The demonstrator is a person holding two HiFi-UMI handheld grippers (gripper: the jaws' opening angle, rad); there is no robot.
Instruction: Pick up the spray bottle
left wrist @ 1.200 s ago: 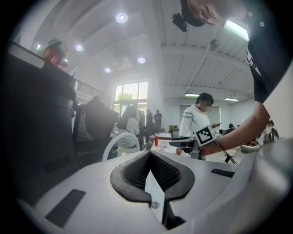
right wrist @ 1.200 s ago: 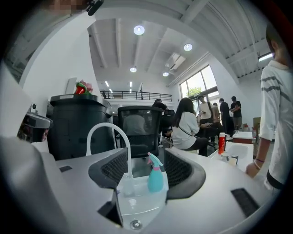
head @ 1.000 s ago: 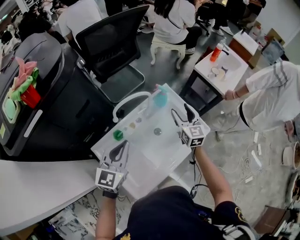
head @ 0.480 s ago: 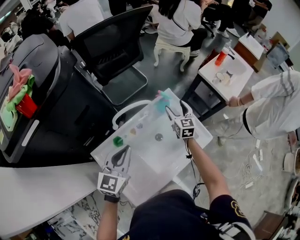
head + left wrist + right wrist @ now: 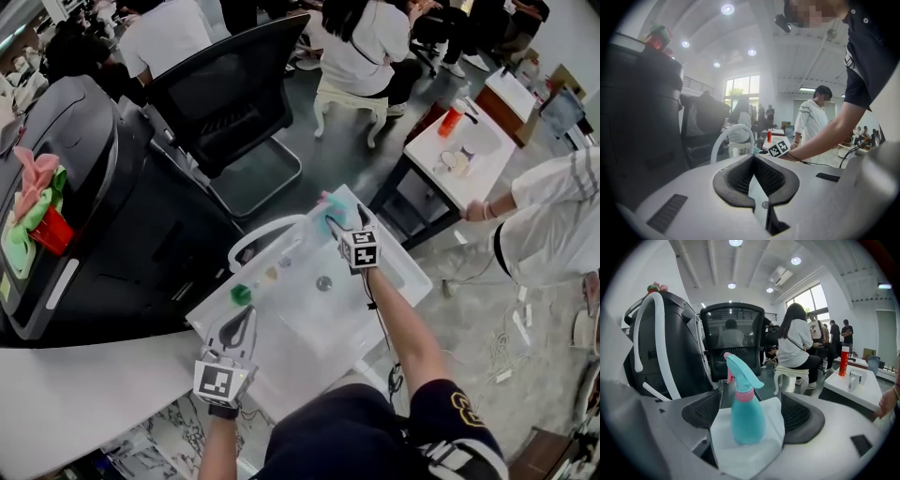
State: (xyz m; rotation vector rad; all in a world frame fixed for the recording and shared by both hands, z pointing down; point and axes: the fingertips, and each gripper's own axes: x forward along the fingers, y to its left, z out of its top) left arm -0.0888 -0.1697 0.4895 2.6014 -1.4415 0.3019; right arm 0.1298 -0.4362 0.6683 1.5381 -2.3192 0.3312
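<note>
The teal spray bottle (image 5: pixel 328 214) (image 5: pixel 746 414), with a pink collar and a teal trigger head, stands upright at the far corner of the white table (image 5: pixel 305 323). My right gripper (image 5: pixel 344 218) (image 5: pixel 750 420) reaches to it. Its jaws have just been opening and now stand wide on either side of the bottle's body, the pads (image 5: pixel 799 414) clear of it. My left gripper (image 5: pixel 247 312) (image 5: pixel 753 161) hovers over the table's near left part. Its fingertips are together with nothing between them.
A white curved tube (image 5: pixel 255 241) arches over the table's far left edge. A small green piece (image 5: pixel 241 294) and a round metal disc (image 5: pixel 324 282) lie on the table. A black office chair (image 5: pixel 225 84) and a big black machine (image 5: pixel 84 187) stand behind, a side table (image 5: pixel 459 155) at right.
My right gripper has travelled forward and down to the spray bottle and its jaws have spread wider around it. The left gripper has stayed almost where it was.
</note>
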